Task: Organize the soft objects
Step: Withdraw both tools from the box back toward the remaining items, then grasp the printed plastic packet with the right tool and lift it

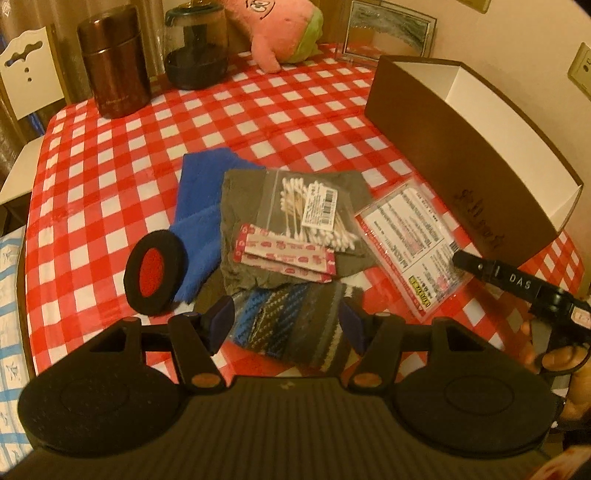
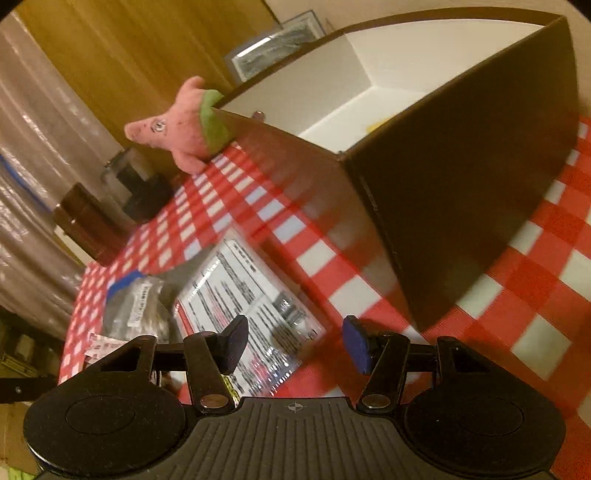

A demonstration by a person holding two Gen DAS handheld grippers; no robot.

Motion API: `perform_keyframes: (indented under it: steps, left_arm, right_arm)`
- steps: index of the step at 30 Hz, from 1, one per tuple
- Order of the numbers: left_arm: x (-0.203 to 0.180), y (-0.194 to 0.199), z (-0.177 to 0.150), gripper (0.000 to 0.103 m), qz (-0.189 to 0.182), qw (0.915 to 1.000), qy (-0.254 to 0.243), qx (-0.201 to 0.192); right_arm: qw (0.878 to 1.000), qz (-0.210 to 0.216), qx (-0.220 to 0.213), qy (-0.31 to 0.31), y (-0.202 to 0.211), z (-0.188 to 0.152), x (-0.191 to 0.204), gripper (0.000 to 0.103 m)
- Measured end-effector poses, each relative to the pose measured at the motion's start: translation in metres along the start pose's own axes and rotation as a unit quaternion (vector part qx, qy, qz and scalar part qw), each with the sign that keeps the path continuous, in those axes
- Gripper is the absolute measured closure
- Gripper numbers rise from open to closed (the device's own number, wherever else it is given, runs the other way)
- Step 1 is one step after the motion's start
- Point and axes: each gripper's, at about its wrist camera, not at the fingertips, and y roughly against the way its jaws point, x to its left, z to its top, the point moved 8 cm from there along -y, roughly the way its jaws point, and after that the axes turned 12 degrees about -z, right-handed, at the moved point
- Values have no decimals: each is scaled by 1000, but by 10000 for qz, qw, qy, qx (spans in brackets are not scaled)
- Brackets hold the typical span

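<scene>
In the left wrist view my left gripper (image 1: 288, 325) is open, its jaws on either side of a striped knit sock (image 1: 291, 328) lying on the checkered tablecloth (image 1: 110, 166). Beyond it lie a grey cloth (image 1: 243, 229), a blue cloth (image 1: 201, 195), a bag of cotton swabs (image 1: 310, 206), plaster strips (image 1: 284, 254), a round black and red pad (image 1: 151, 269) and a clear printed packet (image 1: 410, 236). My right gripper (image 2: 295, 345) is open and empty, above the packet (image 2: 240, 295), next to the brown box (image 2: 443, 206). Its finger (image 1: 491, 271) shows in the left view.
The brown box (image 1: 461, 147) with a white inside stands at the right. A pink plush toy (image 1: 280, 29), a dark jar (image 1: 195, 48), a brown canister (image 1: 114, 62) and a picture frame (image 1: 388, 33) stand at the back. A white chair (image 1: 26, 74) is left of the table.
</scene>
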Motion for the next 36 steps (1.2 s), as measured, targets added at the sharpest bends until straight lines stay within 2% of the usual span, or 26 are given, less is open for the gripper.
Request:
perform_keyframes:
  steps: [2,3,6,11,15,20,26,28,30,36]
  left_arm:
    - [2,0,-1,43,9,10000,24,13]
    - [3,0,-2,43,18,10000,35,15]
    - [7,0,-3,43,32,10000,87,2]
    - [16,-2,-6,44,45,9998,185,6]
    - [20,-2,-8,44,41,9997,244,6]
    - [24,0,-10,44,46,9997,252,-6]
    - [35,0,-13,44,132,9996,268,1]
    - [38,-1,-13,44,134,9996,260,-29]
    - [39,-3,-12,45,123,9996,230,-73]
    - [35,-9,-4,47,142,9994,-239,-224]
  right_arm:
    - [9997,233,62,-76,-3,0,4,47]
    - [9993,359,73,-120,-2,-1,6,55]
    - [9977,667,41,-125,5,1,14,64]
    - [9937,1104,-57,180,27,11,39,69]
    - [9901,1252,-14,636,32,10,66,69]
    - [9920,908,505,719,2,-7,74,69]
    - [9913,707,498,994,-11,-4,87,70]
    - [9899,569,514,1195,-14,-1,93,74]
    - [9886,472,576,1306,-17,2,98,87]
    - [9801,291,616,1867,-13,2,119,100]
